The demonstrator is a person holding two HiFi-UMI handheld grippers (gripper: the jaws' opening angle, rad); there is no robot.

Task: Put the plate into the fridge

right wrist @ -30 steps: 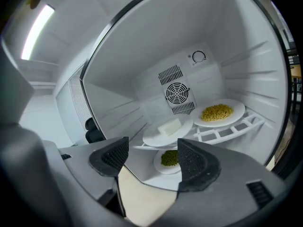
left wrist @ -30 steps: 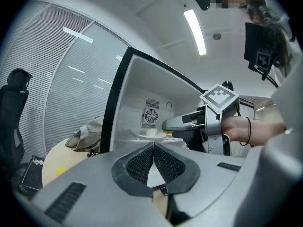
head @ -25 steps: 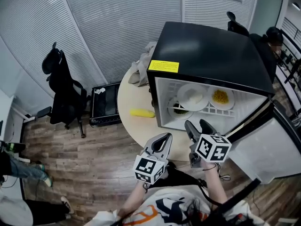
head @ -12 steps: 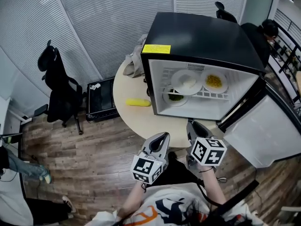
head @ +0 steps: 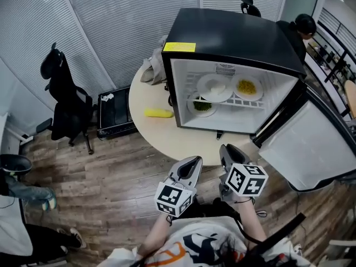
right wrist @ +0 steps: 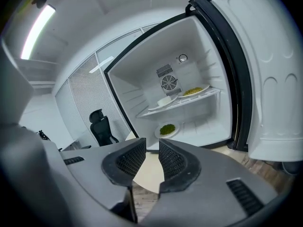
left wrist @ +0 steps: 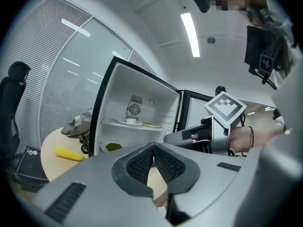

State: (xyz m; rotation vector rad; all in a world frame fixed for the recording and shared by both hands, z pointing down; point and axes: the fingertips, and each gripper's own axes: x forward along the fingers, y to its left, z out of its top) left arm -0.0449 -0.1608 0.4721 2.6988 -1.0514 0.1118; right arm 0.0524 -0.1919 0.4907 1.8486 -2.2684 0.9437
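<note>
Head view: the fridge [head: 233, 38] stands open on the surface [head: 161, 135] with plates already inside, a white plate [head: 216, 87] and a yellow-food plate [head: 246, 88] on the shelf and a greens plate [head: 201, 105] below. From both grippers it lies at twelve o'clock, well apart. The door [head: 311, 143] hangs at two o'clock, nearer the right gripper [head: 225, 150] than the left gripper [head: 193, 161].

Left gripper view: jaws clenched together, empty.

Right gripper view: jaws have just been closing and a narrow gap remains, with nothing between. The door likely comes next.
</note>
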